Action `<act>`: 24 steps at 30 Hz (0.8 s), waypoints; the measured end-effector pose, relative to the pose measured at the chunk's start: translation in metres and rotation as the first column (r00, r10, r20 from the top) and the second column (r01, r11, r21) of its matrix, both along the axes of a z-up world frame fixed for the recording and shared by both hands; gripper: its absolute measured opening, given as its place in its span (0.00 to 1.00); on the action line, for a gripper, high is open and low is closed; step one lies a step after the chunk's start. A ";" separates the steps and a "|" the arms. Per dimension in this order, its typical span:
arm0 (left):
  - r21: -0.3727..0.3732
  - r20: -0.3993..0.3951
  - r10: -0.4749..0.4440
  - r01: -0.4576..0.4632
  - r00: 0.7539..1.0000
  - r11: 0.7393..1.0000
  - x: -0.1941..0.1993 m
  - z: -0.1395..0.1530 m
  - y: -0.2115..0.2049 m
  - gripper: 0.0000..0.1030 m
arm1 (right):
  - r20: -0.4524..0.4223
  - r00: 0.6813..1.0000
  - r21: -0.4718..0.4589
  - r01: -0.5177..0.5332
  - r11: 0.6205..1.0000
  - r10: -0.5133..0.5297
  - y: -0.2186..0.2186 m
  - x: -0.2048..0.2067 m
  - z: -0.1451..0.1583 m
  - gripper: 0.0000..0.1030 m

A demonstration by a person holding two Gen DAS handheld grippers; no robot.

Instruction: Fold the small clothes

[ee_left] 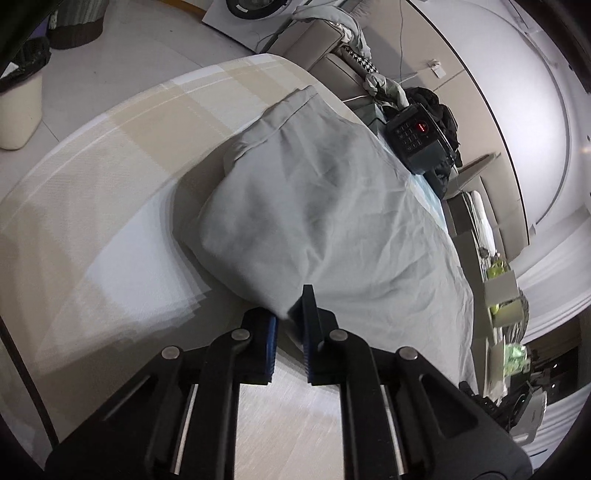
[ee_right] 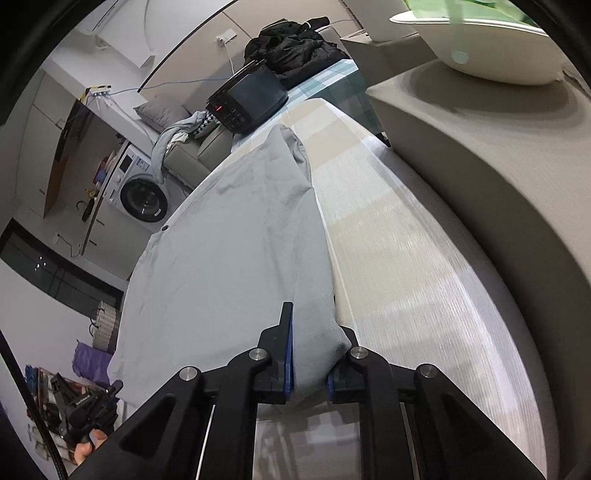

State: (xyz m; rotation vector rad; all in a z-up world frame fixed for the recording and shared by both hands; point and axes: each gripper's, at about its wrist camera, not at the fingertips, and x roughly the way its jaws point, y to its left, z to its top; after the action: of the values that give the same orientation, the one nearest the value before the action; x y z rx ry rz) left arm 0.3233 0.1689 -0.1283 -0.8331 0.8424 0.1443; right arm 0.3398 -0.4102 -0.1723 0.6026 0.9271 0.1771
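A pale grey garment (ee_left: 325, 206) lies stretched over a table with a beige and white checked cloth (ee_left: 110, 192). Its hemmed end points to the far side. My left gripper (ee_left: 290, 317) is shut on the garment's near corner, the cloth pinched between the blue pads. In the right wrist view the same garment (ee_right: 236, 251) runs away from me along the table (ee_right: 406, 266). My right gripper (ee_right: 310, 350) is shut on a bunched near edge of it. The left gripper and the hand that holds it (ee_right: 85, 413) show at the lower left.
A black device with a keypad (ee_left: 417, 136) lies at the far table end, beside dark clothes (ee_right: 295, 40). A sofa with piled clothes (ee_left: 332, 33) and a washing machine (ee_right: 144, 195) stand beyond. A white bowl (ee_right: 480, 40) sits on a beige ledge at right.
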 end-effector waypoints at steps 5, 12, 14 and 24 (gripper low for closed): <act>0.036 -0.010 -0.042 0.043 0.999 0.998 -0.033 0.005 -0.004 0.08 | -0.001 1.000 0.006 -0.028 1.000 0.028 -0.002 -0.043 0.000 0.12; 0.057 -0.044 -0.109 0.112 0.993 0.992 -0.100 0.008 -0.011 0.08 | 0.015 0.999 0.030 -0.043 0.999 0.043 -0.008 -0.140 -0.005 0.12; 0.065 -0.046 -0.128 0.130 0.991 0.989 -0.116 0.008 -0.015 0.09 | 0.030 0.999 0.020 -0.046 0.999 0.045 -0.008 -0.164 -0.005 0.12; 0.111 -0.026 -0.166 0.168 0.986 0.980 -0.149 0.013 -0.012 0.17 | 0.044 0.999 0.000 0.011 1.000 -0.011 -0.016 -0.200 -0.001 0.23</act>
State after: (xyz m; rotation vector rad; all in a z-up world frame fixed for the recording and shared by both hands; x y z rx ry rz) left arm 0.1746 0.1571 -0.1156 -0.6530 0.9076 0.0503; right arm 0.1399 -0.4257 -0.1732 0.6017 0.8811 0.1799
